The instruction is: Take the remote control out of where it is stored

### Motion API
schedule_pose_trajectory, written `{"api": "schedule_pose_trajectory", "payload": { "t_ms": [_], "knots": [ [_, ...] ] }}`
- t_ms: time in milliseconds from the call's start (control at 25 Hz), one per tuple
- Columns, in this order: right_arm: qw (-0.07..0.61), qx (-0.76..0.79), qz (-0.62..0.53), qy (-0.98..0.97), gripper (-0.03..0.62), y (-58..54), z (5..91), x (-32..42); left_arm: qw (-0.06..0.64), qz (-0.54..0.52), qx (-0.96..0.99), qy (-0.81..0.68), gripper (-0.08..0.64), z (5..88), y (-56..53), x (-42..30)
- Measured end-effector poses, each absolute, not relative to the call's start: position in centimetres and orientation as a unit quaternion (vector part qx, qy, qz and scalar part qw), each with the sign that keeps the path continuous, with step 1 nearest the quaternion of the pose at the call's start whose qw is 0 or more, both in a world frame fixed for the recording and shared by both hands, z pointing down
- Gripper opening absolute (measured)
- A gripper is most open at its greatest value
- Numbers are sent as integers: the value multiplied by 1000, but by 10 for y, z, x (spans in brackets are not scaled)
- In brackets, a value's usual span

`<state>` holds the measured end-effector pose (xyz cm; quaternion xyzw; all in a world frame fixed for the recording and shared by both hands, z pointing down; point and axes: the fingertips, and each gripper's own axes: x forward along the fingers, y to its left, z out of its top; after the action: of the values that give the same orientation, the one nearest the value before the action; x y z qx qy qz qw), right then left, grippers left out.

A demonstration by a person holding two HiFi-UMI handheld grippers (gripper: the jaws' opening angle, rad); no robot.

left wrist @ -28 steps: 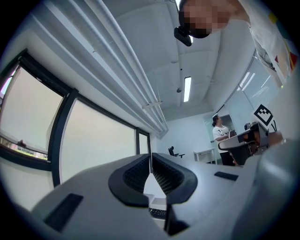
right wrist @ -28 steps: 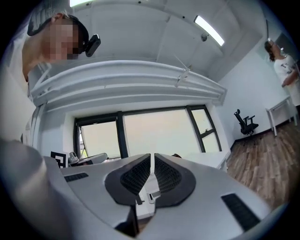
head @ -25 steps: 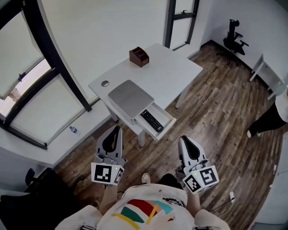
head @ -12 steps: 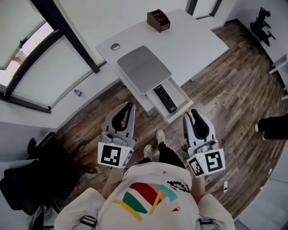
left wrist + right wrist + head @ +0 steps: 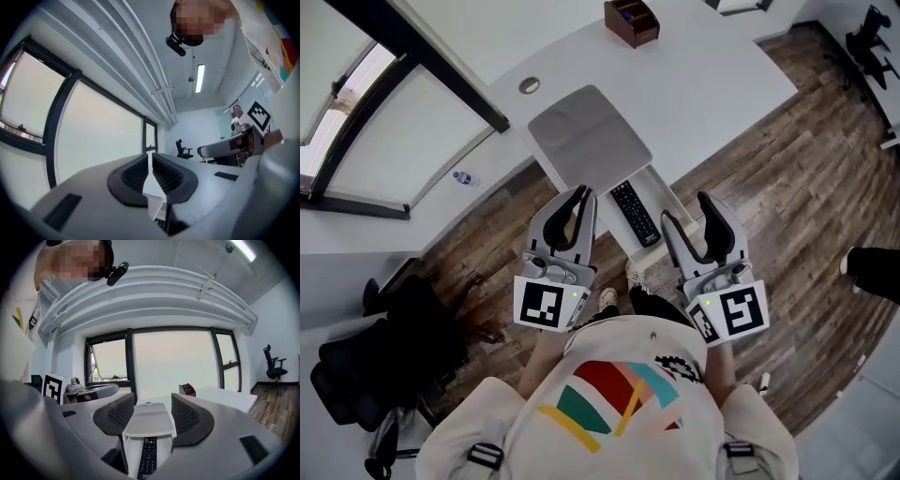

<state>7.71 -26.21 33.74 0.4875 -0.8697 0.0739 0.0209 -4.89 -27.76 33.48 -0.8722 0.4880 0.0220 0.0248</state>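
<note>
The black remote control (image 5: 635, 213) lies lengthwise in an open white drawer (image 5: 656, 189) that sticks out from under a flat grey stand (image 5: 586, 141) on the white desk. My right gripper (image 5: 686, 211) hangs just right of the drawer's front end. It is open, its jaws have just been opening, and nothing is between them. In the right gripper view (image 5: 151, 401) the remote (image 5: 148, 458) and the stand (image 5: 149, 420) show straight ahead through the gap. My left gripper (image 5: 579, 194) is left of the drawer, level, jaws shut and empty (image 5: 150, 165).
A brown desk organiser (image 5: 630, 21) stands at the desk's far side, with a cable hole (image 5: 529, 85) to its left. A black office chair (image 5: 366, 375) is on the wood floor at the lower left. A small bottle (image 5: 464, 178) lies on the window sill. A person's foot (image 5: 872, 267) shows at the right.
Both grippers have moved forward to either side of the open drawer. The right jaws went from shut to open. The desk has come closer in the head view.
</note>
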Motion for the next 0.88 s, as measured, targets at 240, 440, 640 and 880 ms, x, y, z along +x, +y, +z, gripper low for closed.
{"api": "schedule_pose_trajectory", "payload": {
  "t_ms": [240, 440, 640, 880],
  "knots": [
    [59, 446, 113, -886, 225, -286, 368, 82, 19, -9, -863, 504, 11, 339, -300, -32],
    [96, 427, 135, -889, 225, -302, 389, 70, -1, -29, -853, 521, 11, 353, -312, -43],
    [136, 424, 150, -883, 225, -312, 408, 53, -15, -31, -862, 505, 11, 368, -330, -51],
    [235, 441, 152, -853, 225, -310, 448, 33, -22, -33, -877, 479, 11, 376, -349, -59]
  ]
}}
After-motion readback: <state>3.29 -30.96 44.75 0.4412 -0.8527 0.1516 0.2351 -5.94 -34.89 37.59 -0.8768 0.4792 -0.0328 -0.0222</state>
